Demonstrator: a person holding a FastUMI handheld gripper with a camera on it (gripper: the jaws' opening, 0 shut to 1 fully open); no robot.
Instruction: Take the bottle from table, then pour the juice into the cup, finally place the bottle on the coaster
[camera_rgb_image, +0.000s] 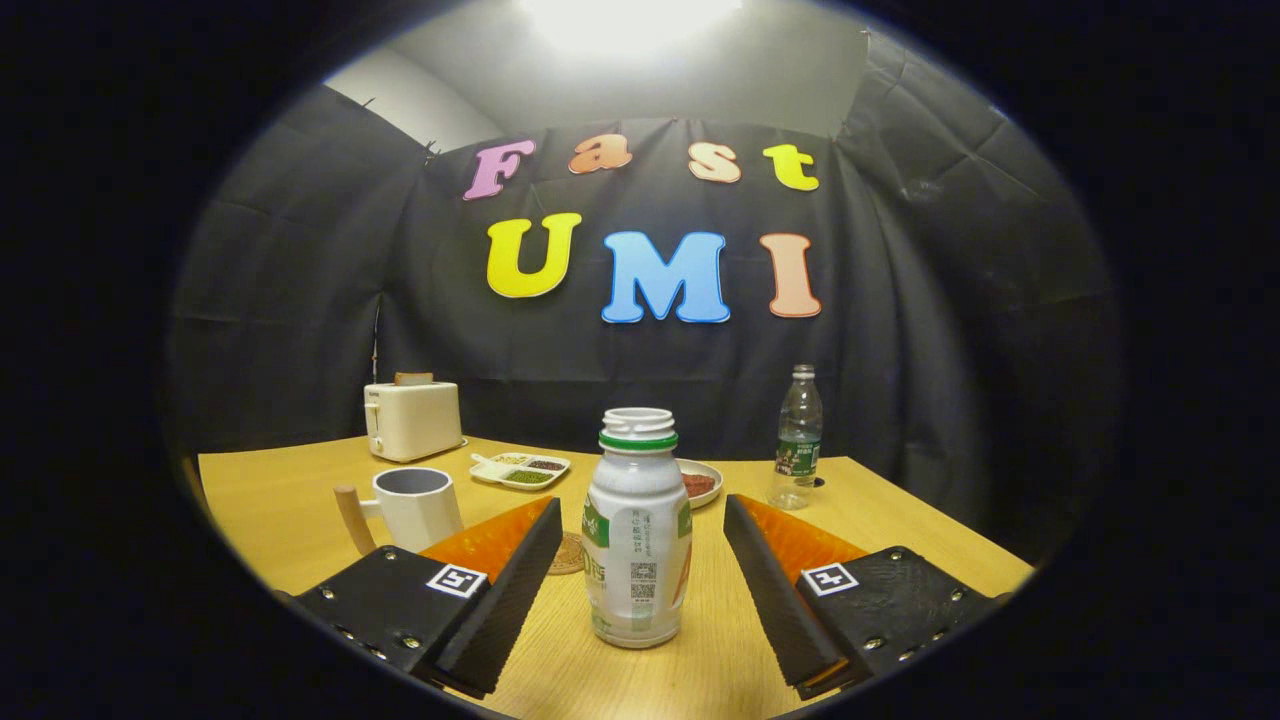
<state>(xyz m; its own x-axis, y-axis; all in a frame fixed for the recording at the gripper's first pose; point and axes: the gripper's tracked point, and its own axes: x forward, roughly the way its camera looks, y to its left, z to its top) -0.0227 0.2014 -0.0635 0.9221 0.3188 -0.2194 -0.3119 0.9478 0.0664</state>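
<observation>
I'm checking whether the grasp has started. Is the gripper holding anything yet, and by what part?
Nothing is held. The gripper is open, its fingers apart on either side of the bottle, which stands upright on the table without touching them.

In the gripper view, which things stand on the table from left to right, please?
Toaster → cup → divided dish → white bottle, standing between the open fingers of the gripper → plate → clear water bottle. I left out the coaster, which is partly hidden behind a finger.
</observation>
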